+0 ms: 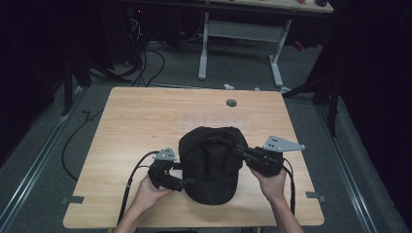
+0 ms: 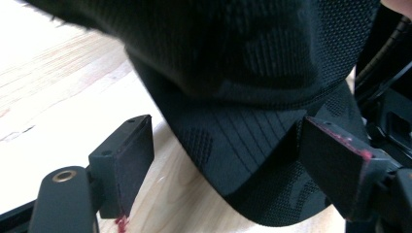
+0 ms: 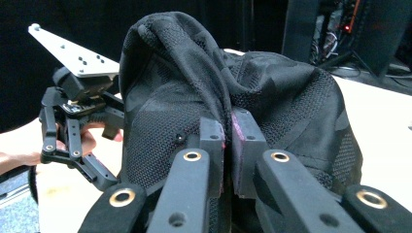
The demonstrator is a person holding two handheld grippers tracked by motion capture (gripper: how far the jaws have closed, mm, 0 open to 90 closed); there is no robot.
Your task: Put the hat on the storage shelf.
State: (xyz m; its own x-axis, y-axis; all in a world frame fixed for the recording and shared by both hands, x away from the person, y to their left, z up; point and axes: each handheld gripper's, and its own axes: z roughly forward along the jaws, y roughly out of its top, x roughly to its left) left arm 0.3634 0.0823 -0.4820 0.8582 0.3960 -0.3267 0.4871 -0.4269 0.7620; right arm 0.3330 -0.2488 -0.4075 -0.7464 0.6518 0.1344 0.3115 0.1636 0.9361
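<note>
A black mesh cap [image 1: 211,162] lies on the wooden table [image 1: 145,116], its brim toward the near edge. My left gripper [image 1: 188,183] is at the brim's left side. In the left gripper view it stands open [image 2: 228,158], and the curved brim [image 2: 252,145] reaches in between the two jaws without being clamped. My right gripper [image 1: 241,151] is at the cap's right side. In the right gripper view its jaws [image 3: 228,133] are shut on a raised fold of the cap's crown [image 3: 291,102]. The left gripper [image 3: 73,126] shows beyond the cap there.
A round grey cable hole [image 1: 231,103] sits near the table's far edge. Beyond the table stands a white-legged desk [image 1: 243,31], with cables [image 1: 145,63] on the floor. A black cable [image 1: 127,187] trails from the left gripper over the near edge.
</note>
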